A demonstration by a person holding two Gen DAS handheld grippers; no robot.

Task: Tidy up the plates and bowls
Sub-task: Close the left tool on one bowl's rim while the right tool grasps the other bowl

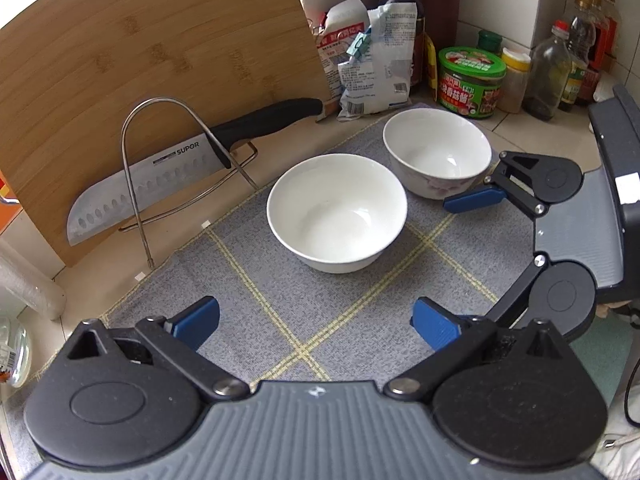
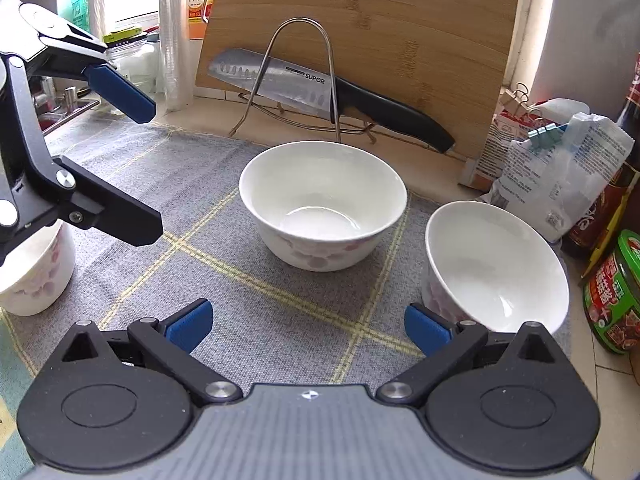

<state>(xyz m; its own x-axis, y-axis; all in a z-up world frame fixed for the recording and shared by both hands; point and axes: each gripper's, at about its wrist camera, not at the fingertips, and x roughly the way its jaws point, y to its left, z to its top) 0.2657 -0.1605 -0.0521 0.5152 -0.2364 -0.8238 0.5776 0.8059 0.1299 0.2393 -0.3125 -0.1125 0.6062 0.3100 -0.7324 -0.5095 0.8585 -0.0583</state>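
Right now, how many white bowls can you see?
3. One bowl sits mid-mat before the knife rack, one to its right near the packets, and one at the left edge, partly hidden behind the left hand-held gripper.

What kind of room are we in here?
Most likely a home kitchen counter. A knife sits in a wire rack against a leaning cutting board, sauce bottles crowd the tiled corner, and white bowls stand on a grey mat.
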